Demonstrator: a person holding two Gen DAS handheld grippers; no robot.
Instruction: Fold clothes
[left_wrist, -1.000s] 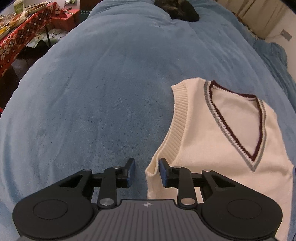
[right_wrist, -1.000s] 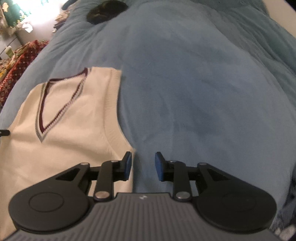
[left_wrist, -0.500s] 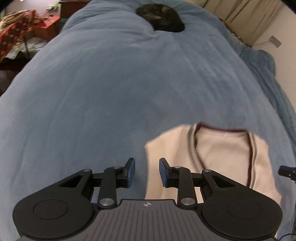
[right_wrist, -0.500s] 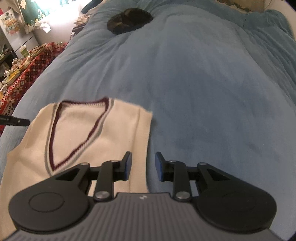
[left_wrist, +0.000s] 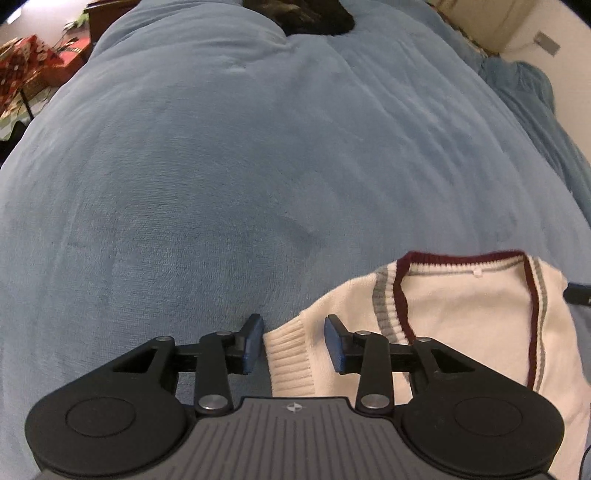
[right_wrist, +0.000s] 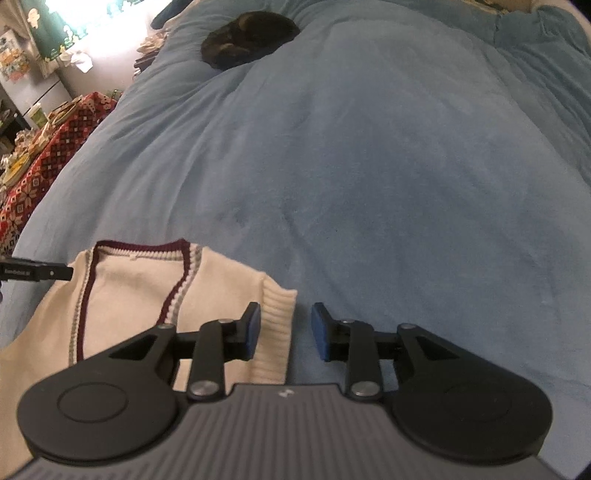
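Both grippers (left_wrist: 294, 343) (right_wrist: 285, 330) reached vest (left_wrist: 461, 325) shoulders; jaws opening, unclamped.

We see a cream knit vest (left_wrist: 461, 332), its V-neck trimmed in maroon and grey stripes, on a bed's plain blue blanket (left_wrist: 258, 166); black grippers carry blue fingers (right_wrist: 252, 329), beside a red-and-white patterned tablecloth (right_wrist: 44, 155).

Left gripper (left_wrist: 291, 343), right gripper (right_wrist: 286, 330): black linkage arms, round black discs, silver pivot screws, blue pads, grey ribbed housing, small white emblem.
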